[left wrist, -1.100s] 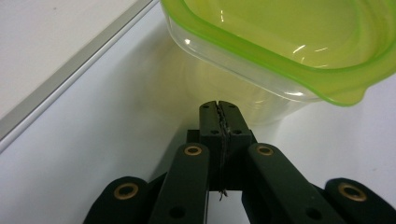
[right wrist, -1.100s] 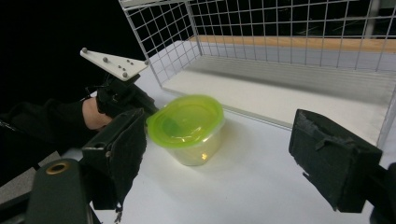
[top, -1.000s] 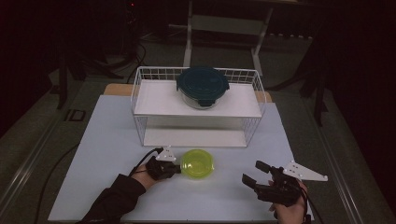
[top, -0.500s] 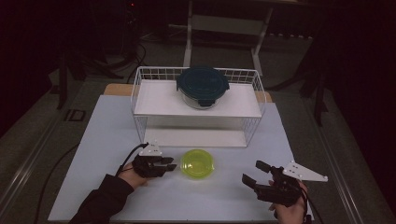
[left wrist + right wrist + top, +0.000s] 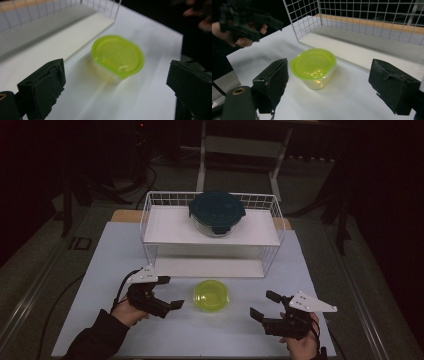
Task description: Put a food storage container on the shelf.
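Flanking the green tub with both tools

I held the left tool (image 5: 171, 292) and the right tool (image 5: 264, 305) spread apart, pinching nothing. Between them the yellow-green lidded tub (image 5: 211, 295) stood on the white bench (image 5: 115, 250), just before the wire rack (image 5: 150, 222). On its shelf sat a dark-lidded container (image 5: 217, 212).

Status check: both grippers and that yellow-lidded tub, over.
Left gripper open, empty, left of the tub. Right gripper open, empty, right of it. Yellow-lidded tub upright on the table, lid on, untouched. Nothing between either gripper and the tub.
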`<state>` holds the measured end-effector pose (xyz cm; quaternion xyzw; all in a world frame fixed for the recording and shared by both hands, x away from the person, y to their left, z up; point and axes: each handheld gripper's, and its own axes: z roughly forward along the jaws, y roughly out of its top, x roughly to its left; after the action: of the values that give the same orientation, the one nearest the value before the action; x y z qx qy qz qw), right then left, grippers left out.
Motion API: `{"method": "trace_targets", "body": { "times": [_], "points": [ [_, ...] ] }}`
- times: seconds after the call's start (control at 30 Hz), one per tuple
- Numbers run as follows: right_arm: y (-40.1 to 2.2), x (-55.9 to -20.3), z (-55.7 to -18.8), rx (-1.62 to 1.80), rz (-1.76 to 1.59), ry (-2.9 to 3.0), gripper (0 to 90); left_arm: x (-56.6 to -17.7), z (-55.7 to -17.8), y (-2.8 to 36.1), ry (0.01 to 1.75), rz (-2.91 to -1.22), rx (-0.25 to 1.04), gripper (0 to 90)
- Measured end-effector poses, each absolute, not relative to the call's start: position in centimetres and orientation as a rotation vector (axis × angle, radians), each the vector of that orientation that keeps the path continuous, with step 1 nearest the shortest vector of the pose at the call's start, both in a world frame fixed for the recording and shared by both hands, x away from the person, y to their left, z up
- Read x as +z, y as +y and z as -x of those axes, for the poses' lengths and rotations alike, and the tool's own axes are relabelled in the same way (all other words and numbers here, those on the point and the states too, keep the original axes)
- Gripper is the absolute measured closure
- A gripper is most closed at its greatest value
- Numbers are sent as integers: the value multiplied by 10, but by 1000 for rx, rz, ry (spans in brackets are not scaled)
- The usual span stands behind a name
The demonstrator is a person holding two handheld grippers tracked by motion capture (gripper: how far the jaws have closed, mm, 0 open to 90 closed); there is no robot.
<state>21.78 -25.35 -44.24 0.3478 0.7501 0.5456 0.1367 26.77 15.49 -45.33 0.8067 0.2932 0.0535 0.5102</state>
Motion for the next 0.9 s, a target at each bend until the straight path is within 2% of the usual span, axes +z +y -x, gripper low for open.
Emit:
{"method": "trace_targets", "body": {
  "times": [0.27,0.33,0.43,0.57,0.67,0.7,0.83,0.9],
  "points": [
    [-243,-444,-232,1541,-1059,2234,136,-445,-275,138,728,-1949,99,57],
    [-235,-443,-242,1579,-1107,2228,115,-448,-284,133,792,-1938,45,57],
    [-228,-445,-253,1579,-1175,2264,142,-451,-290,129,822,-1894,-40,56],
    [-220,-454,-269,1577,-1277,2303,166,-458,-300,120,863,-1920,-131,87],
    [-216,-465,-281,1581,-1388,2340,234,-465,-306,116,900,-1915,-195,109],
    [-215,-469,-284,1578,-1424,2347,259,-468,-307,115,918,-1912,-206,153],
    [-213,-481,-296,1577,-1537,2372,330,-479,-316,117,1014,-1873,-285,161],
    [-212,-486,-301,1563,-1618,2376,359,-484,-319,117,1078,-1848,-315,194]
  ]
}}
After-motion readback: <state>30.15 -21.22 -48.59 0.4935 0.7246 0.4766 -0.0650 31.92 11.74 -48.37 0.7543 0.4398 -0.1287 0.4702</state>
